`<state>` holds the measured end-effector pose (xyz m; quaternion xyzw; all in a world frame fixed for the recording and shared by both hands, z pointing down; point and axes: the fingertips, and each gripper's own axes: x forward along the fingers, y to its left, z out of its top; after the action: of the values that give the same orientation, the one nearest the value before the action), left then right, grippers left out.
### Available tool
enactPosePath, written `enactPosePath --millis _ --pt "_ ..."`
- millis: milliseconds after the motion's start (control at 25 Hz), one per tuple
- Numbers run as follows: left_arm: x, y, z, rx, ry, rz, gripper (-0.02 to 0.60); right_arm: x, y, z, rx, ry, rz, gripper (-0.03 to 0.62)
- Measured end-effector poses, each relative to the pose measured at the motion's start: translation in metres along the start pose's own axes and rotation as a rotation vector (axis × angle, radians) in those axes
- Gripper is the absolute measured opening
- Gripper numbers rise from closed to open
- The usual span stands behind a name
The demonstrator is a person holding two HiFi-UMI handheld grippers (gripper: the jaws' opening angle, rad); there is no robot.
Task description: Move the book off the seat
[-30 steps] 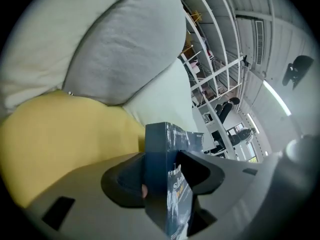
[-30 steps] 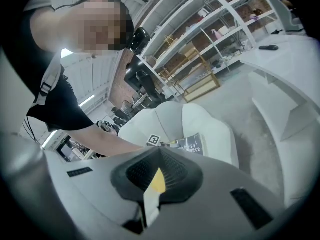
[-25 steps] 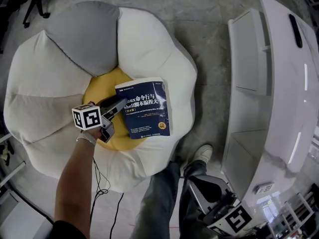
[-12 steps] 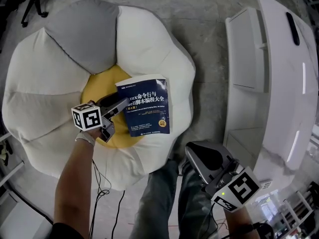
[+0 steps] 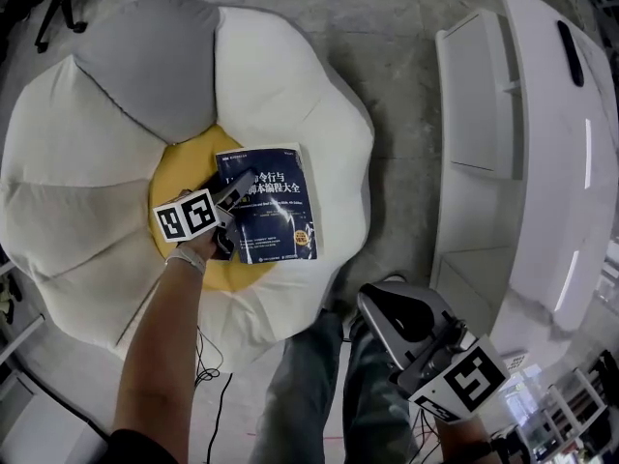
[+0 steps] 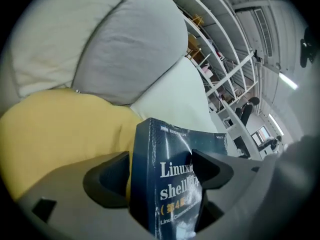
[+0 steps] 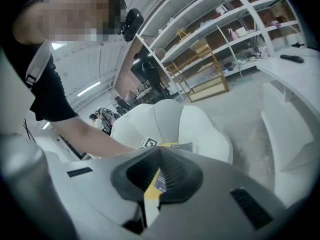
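A dark blue book (image 5: 271, 204) lies on the yellow middle (image 5: 179, 177) of a flower-shaped seat (image 5: 290, 95) with white petals and one grey petal. My left gripper (image 5: 237, 184) reaches in at the book's left edge. In the left gripper view the book's (image 6: 170, 184) spine stands between the jaws of the left gripper (image 6: 160, 171); they have just been opening, and the left pad (image 6: 107, 179) stands apart from the spine. My right gripper (image 5: 375, 305) hangs low at the right, away from the seat, its pads (image 7: 172, 171) together with nothing in them.
A white curved shelf unit (image 5: 522, 162) stands to the right of the seat on the concrete floor. The person's legs (image 5: 319, 385) and a shoe (image 5: 392, 283) are at the seat's front edge. A thin cable (image 5: 208, 394) trails on the floor.
The book has sunk and settled flatter on the yellow cushion, with the left gripper going down with it. The right gripper came up into view at the lower right, then held still.
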<state>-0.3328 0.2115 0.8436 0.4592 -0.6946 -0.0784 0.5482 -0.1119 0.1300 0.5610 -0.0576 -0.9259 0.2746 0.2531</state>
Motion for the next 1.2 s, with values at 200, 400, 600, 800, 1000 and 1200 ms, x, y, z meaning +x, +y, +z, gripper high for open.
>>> enactPosePath --millis 200,400,600,800,1000,1200 --pt "0.004 0.002 0.001 -0.122 -0.050 -0.062 0.382 0.002 0.000 -0.001 0.017 -0.013 0.003 0.005" --pt "0.001 -0.001 0.001 -0.142 -0.033 -0.086 0.364 0.004 0.003 -0.005 0.021 -0.013 0.010 0.005" --pt "-0.006 -0.017 -0.006 -0.112 0.014 -0.123 0.319 -0.001 0.007 0.001 0.013 -0.024 0.021 0.005" --pt "-0.017 -0.046 -0.015 -0.035 0.081 -0.225 0.244 -0.007 0.011 0.006 0.025 -0.041 0.017 0.005" --pt "-0.022 -0.061 -0.018 0.086 0.119 -0.211 0.183 -0.008 0.017 0.010 0.033 -0.063 0.022 0.005" --pt "-0.029 -0.069 -0.021 0.136 0.074 -0.153 0.175 -0.015 0.023 0.014 0.039 -0.072 0.036 0.005"
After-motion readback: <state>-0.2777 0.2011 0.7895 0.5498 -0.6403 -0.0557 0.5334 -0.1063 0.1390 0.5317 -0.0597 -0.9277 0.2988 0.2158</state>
